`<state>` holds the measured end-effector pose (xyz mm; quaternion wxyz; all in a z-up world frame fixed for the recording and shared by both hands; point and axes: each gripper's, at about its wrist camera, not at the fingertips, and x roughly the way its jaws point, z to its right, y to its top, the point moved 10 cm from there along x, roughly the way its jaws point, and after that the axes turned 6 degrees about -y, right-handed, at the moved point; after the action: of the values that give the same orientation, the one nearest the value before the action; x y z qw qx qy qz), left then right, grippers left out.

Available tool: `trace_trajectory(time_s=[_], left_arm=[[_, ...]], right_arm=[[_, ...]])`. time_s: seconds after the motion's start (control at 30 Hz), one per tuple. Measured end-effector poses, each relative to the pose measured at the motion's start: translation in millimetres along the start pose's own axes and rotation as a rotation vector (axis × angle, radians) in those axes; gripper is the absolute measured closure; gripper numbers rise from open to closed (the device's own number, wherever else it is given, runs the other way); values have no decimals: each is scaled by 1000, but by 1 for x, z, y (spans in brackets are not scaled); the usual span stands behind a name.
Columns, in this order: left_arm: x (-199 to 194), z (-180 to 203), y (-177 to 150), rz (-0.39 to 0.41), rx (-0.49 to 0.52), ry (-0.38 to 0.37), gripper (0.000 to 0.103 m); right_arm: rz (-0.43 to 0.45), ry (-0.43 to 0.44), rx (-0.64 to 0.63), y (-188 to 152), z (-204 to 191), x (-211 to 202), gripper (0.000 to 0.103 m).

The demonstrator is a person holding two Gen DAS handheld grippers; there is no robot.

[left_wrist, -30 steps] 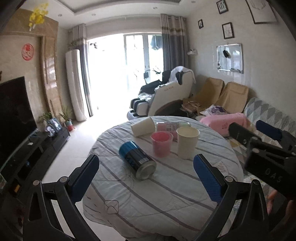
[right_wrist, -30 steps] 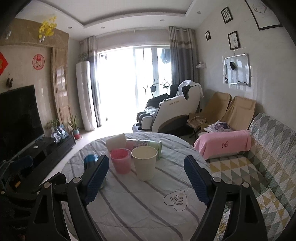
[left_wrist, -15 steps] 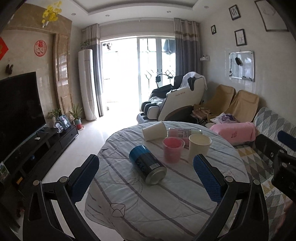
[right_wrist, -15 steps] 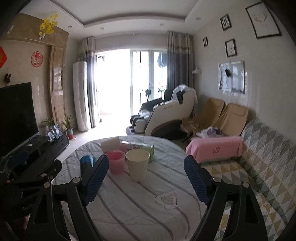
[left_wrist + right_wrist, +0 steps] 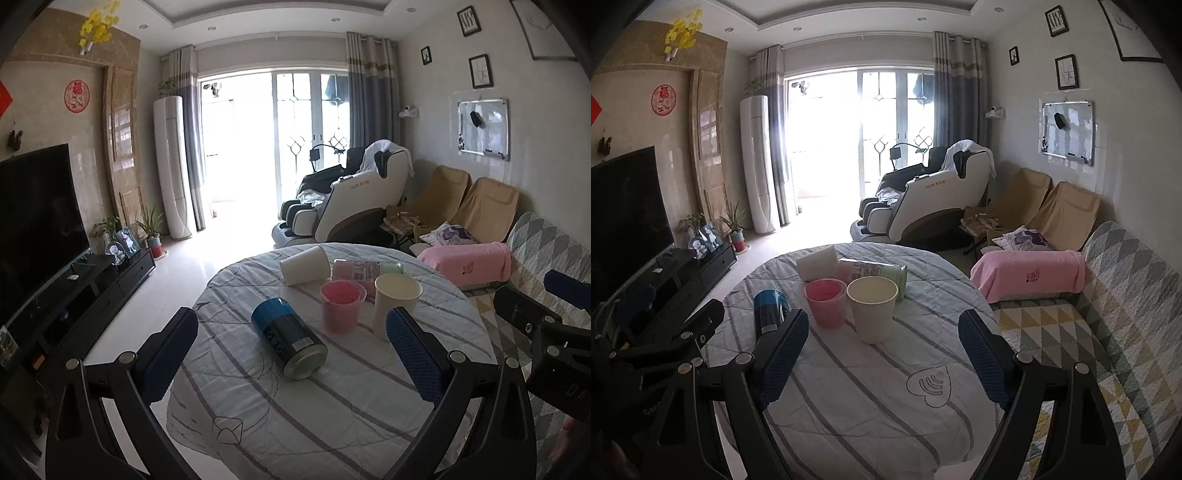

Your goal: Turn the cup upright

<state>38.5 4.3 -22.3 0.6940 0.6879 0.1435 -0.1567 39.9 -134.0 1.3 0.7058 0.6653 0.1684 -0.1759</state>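
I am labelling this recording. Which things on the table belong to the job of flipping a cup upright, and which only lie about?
For the job:
white paper cup on its side
blue can on its side
left gripper, open
right gripper, open

Lying about:
pink cup, upright
cream cup, upright
pink-green can on its side

- The round table [image 5: 369,406] is covered in soft, matt quilted cloth with stripes.
- A glossy blue can [image 5: 286,338] with a dull metal end is seen.
- The pink cup [image 5: 340,308] looks like translucent plastic.
- The white cup [image 5: 872,308] looks like matt paper.
- Blue gripper pads [image 5: 413,356] are finished in a dimpled, rough texture.
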Motion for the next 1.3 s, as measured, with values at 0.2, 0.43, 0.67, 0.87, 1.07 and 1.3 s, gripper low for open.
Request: trace_trajectory(time_s=[0.2,0.43,0.67,0.87,1.07,1.3], left_arm=[[3,1,6,11,1,14,0],[5,2,9,19,3,19,0],[7,3,15,37,2,18,0],[8,4,19,45,1,17,0],[14,7,24,42,-2,19,0],[15,11,27,72,10,26,0]], right_arm=[[13,5,-25,5,-2,7,18],[-3,0,-26,3,0,16,18],[-1,8,-22,5,1,19,18],[23,0,-28,12,3,20,18],[27,-2,-30,16,5,22,18],[58,9,-19,22,10,25,18]])
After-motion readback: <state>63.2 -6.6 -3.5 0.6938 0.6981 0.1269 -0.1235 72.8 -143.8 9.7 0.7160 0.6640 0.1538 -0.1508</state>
